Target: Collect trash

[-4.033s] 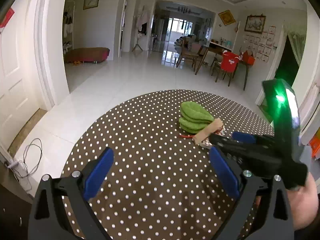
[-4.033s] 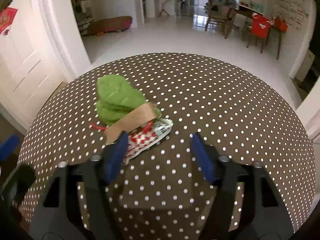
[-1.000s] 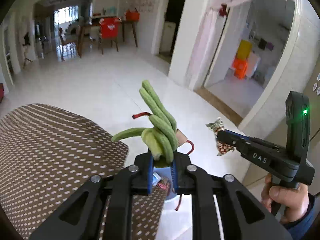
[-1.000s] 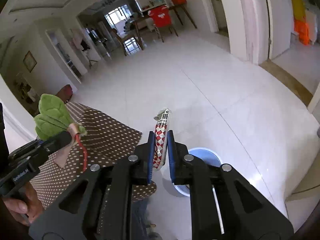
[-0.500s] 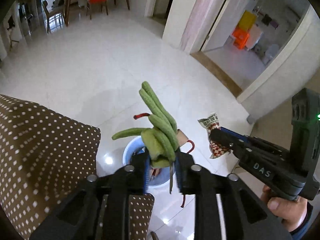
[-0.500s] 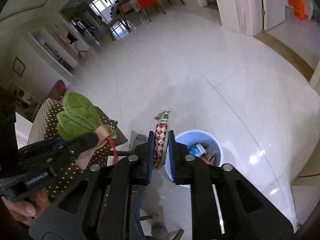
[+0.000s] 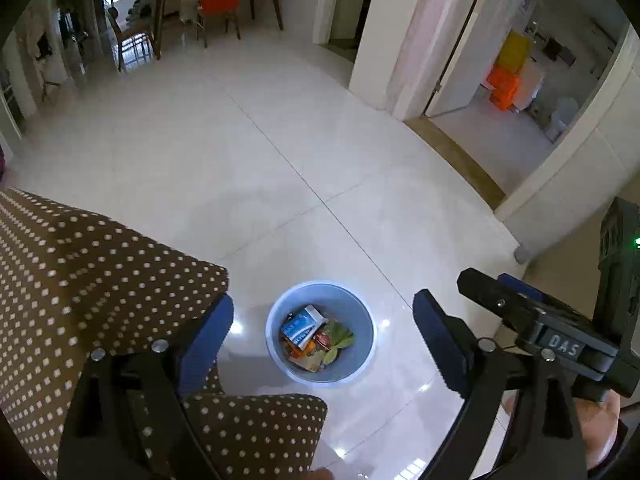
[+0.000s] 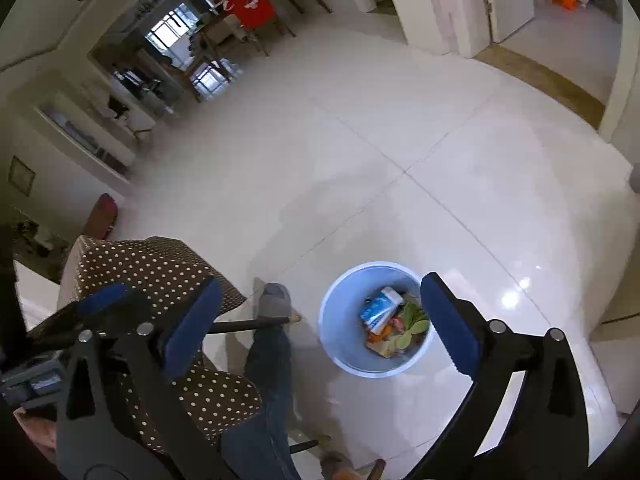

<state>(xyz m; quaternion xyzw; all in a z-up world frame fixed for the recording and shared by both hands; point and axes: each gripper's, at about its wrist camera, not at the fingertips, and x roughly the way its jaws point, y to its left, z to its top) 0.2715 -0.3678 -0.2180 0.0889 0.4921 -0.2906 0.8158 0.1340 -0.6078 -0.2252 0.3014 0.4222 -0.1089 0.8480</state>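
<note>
A light blue bin (image 7: 360,316) (image 8: 344,320) stands on the white floor below both grippers. Inside it lie green leaves (image 7: 340,338) (image 8: 414,316), a blue-and-white packet (image 7: 302,326) (image 8: 380,304) and other scraps. My left gripper (image 7: 322,340) hangs over the bin, its jaws opening wide with nothing between them. My right gripper (image 8: 322,320) is also above the bin, jaws opening wide and empty. In the left wrist view the right gripper (image 7: 492,280) shows at the right, held by a hand (image 7: 600,420).
The table with its brown polka-dot cloth (image 7: 80,280) (image 8: 152,268) lies to the left of the bin. A person's leg and grey-socked foot (image 8: 274,300) stand between table and bin. White tiled floor (image 7: 280,160) stretches beyond, with doorways at the right.
Both grippers went from shut to wide open. The green bundle has left the left jaws and the red-and-white wrapper the right jaws. Both views now look more steeply down at the bin.
</note>
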